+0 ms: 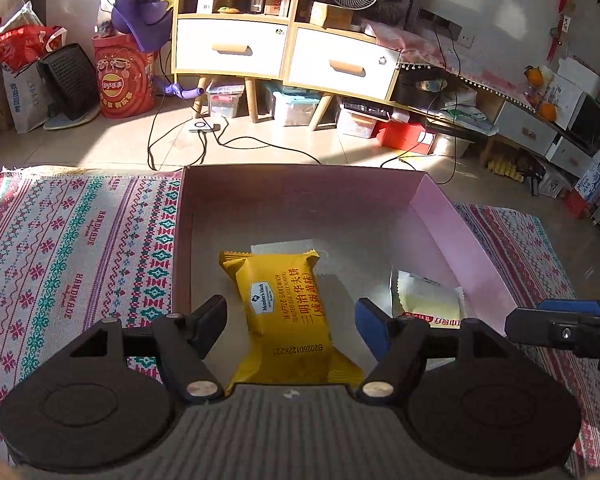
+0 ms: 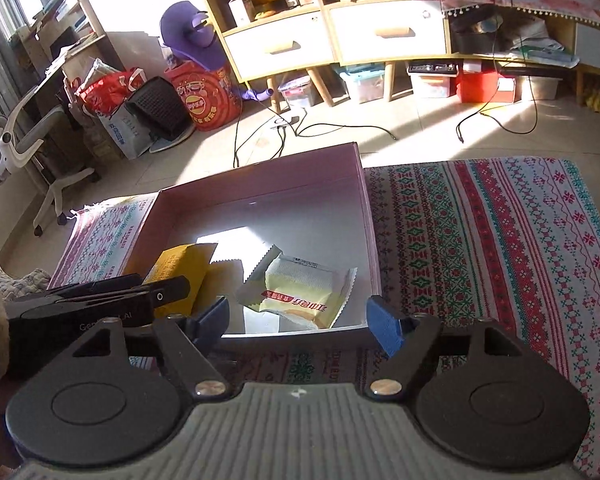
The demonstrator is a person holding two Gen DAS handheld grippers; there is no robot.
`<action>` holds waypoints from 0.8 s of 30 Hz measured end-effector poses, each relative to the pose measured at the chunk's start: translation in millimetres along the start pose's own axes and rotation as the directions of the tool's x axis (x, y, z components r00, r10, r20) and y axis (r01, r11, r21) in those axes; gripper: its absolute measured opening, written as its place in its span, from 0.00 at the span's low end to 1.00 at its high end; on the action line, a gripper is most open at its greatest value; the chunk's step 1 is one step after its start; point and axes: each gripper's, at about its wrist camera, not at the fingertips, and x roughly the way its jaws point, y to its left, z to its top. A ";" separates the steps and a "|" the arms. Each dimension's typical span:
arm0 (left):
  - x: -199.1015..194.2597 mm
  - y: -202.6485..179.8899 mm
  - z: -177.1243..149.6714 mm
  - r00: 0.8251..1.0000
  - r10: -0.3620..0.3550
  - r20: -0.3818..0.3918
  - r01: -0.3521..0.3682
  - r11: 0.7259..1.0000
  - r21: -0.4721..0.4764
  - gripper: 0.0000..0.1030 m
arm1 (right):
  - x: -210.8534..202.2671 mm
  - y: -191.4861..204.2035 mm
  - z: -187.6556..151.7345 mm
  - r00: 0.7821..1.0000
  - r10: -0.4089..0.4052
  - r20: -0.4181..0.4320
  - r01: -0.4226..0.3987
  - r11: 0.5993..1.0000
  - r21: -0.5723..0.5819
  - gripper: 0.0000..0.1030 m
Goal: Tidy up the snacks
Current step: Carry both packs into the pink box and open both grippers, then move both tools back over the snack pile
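A patterned woven mat (image 1: 72, 248) covers the floor (image 1: 112, 144). A shallow pink box (image 1: 464, 236) rests on the mat's far edge.

Strong low sunlight, seemingly from the upper left; the window area in the right wrist view is blown out. Hard bright patches on the floor (image 1: 260, 136) and on the drawer fronts (image 2: 278, 46). A sharp sunlit patch falls inside the pink box (image 2: 260, 208), the rest of its interior in shade. The yellow snack pack (image 1: 286, 312) is evenly lit, print readable. Heavy fisheye bending at the edges; shelves (image 1: 236, 12) curve. Corners vignette dark. Focus is crisp centrally, far clutter probably soft.
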 end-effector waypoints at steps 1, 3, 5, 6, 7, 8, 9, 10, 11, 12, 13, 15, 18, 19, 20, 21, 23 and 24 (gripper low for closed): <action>-3.0 -1.6 0.7 1.000 -0.002 0.001 0.002 1.000 0.007 0.80 | -2.5 -0.9 -0.2 1.000 -0.005 0.005 0.005 1.000 0.000 0.78; -10.7 -5.0 0.6 1.000 0.003 0.005 -0.003 1.000 0.031 0.85 | -7.8 -2.1 -1.6 1.000 -0.008 0.014 0.008 1.000 -0.001 0.82; -18.9 -7.0 -1.4 1.000 0.017 0.004 -0.017 0.999 0.050 0.88 | -12.6 -3.3 -3.5 1.000 -0.010 0.015 0.010 1.000 -0.002 0.85; -23.0 -7.5 -2.6 1.000 0.019 0.001 -0.019 0.998 0.057 0.90 | -14.8 -3.9 -5.5 1.000 -0.011 0.016 0.011 1.000 -0.002 0.87; -27.7 -7.3 -4.3 1.000 0.020 -0.001 -0.020 0.998 0.061 0.90 | -16.9 -4.4 -7.6 1.000 -0.012 0.017 0.013 1.000 -0.004 0.88; -31.4 -7.2 -5.9 1.000 0.021 -0.003 -0.021 0.998 0.063 0.93 | -19.5 -4.7 -11.3 1.000 -0.014 0.015 0.015 1.000 -0.011 0.89; -37.2 -8.1 -9.1 1.000 0.023 -0.007 -0.022 0.998 0.065 0.95 | -21.6 -4.8 -14.2 1.000 -0.016 0.012 0.017 1.000 -0.021 0.89; -41.5 -8.0 -11.5 1.000 0.024 -0.009 -0.023 0.997 0.068 0.96 | -23.4 -4.7 -16.3 1.000 -0.019 0.009 0.020 0.999 -0.032 0.89; -46.4 -8.2 -14.5 1.000 0.026 -0.011 -0.025 0.997 0.072 0.97 | -26.2 -3.7 -18.7 1.000 -0.024 0.008 0.025 0.998 -0.049 0.90; -49.8 -8.1 -16.6 1.000 0.026 -0.013 -0.025 0.997 0.074 0.97 | -29.0 -2.9 -20.6 1.000 -0.028 0.010 0.028 0.998 -0.063 0.91; -54.4 -7.9 -20.2 0.999 0.027 -0.019 -0.026 0.997 0.075 0.98 | -31.2 -2.3 -22.4 0.999 -0.030 0.012 0.031 0.997 -0.074 0.92; -62.9 -6.4 -27.4 0.999 0.028 -0.028 -0.026 0.997 0.069 0.98 | -37.8 -0.4 -27.4 0.999 -0.033 0.021 0.035 0.994 -0.100 0.93; -73.7 -2.7 -38.8 0.999 0.027 -0.037 -0.025 0.998 0.060 1.00 | -46.3 3.1 -35.3 0.999 -0.019 0.030 0.023 0.991 -0.134 0.95; -77.0 -1.0 -42.8 0.999 0.023 -0.035 -0.021 0.998 0.058 1.00 | -48.9 3.4 -38.4 0.999 -0.013 0.032 0.017 0.989 -0.144 0.95; -80.6 1.2 -47.2 0.999 0.019 -0.035 -0.017 0.998 0.056 1.00 | -51.4 4.0 -41.5 0.999 -0.010 0.035 0.015 0.988 -0.154 0.96; -83.9 2.4 -50.5 0.999 0.016 -0.035 -0.014 0.999 0.049 1.00 | -53.7 3.8 -44.8 0.999 -0.010 0.038 0.016 0.987 -0.160 0.96; -87.7 6.2 -55.0 0.999 0.002 -0.033 -0.001 0.999 0.034 1.00 | -58.5 3.2 -53.1 0.999 -0.009 0.040 0.016 0.984 -0.176 0.97; -89.8 7.9 -57.1 1.000 -0.007 -0.031 0.008 1.000 0.029 1.00 | -59.8 2.8 -55.8 0.999 -0.007 0.041 0.015 0.983 -0.183 0.97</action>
